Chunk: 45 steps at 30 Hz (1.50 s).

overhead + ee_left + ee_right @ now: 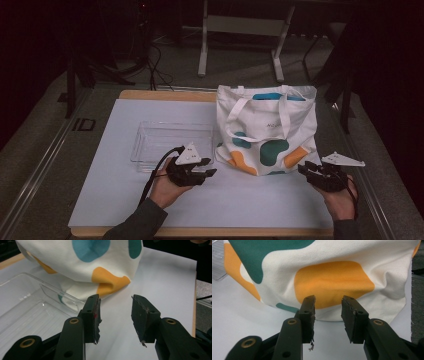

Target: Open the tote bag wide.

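tote bag (267,127) ahead of both grippers' parted fingers (308,315), untouched

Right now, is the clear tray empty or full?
Empty. The tray shows only its bare clear bottom in the high view and the left gripper view; nothing lies inside it.

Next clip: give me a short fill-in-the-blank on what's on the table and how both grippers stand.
1. The tote bag lies to the ____ of the clear plastic tray in the high view.
2. Between the left gripper's jaws there is ____.
3. The right gripper points at an ____ patch on the bag.

Missing words: right; nothing; orange
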{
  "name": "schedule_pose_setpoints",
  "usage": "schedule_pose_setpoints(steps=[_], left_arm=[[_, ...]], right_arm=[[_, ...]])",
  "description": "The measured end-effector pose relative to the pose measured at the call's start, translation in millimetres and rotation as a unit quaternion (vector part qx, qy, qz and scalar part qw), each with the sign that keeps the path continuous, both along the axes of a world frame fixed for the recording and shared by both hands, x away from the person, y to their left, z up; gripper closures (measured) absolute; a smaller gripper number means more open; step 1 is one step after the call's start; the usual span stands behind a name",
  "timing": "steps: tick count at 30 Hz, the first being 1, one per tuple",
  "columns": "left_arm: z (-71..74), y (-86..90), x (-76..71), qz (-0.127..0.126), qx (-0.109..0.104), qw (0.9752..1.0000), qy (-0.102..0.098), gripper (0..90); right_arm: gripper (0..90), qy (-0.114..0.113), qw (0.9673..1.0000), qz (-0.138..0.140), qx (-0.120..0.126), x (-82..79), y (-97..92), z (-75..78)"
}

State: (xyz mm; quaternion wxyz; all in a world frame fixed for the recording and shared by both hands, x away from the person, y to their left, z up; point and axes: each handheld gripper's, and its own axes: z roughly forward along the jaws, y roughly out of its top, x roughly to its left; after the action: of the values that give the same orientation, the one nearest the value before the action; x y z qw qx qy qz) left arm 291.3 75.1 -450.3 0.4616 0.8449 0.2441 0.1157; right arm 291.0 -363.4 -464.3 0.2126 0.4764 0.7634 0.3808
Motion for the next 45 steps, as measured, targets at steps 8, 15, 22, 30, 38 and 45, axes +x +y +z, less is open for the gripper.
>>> schedule_pose_setpoints(steps=[8, 15, 22, 30, 38, 45], left_arm=[[9.1, 6.4, 17.0, 0.009, -0.002, 0.9999, -0.009, 58.0], [13.7, 10.3, 33.5, 0.019, -0.004, 0.9997, -0.012, 57.3], [17.0, 11.2, 49.0, 0.020, -0.016, 0.9996, -0.015, 57.7], [17.1, 10.6, 70.1, 0.031, -0.016, 0.9993, -0.010, 58.5], [16.0, 9.3, 87.7, 0.039, -0.013, 0.9991, 0.001, 59.2], [20.1, 7.5, 103.9, 0.047, -0.009, 0.9988, 0.008, 58.2]], right_arm=[[62.9, -0.003, 1.0000, 0.003, 0.001, 10.5, 1.8, 5.4], [63.0, -0.007, 1.0000, -0.002, -0.001, 19.3, 0.7, 11.1], [62.8, -0.012, 0.9999, -0.002, -0.007, 30.5, -3.5, 16.7], [62.8, -0.014, 0.9998, -0.006, -0.014, 44.6, -8.6, 23.4], [62.6, -0.021, 0.9997, -0.015, -0.001, 58.9, -15.3, 31.0], [62.6, -0.026, 0.9991, -0.033, 0.005, 73.0, -24.1, 36.8]])
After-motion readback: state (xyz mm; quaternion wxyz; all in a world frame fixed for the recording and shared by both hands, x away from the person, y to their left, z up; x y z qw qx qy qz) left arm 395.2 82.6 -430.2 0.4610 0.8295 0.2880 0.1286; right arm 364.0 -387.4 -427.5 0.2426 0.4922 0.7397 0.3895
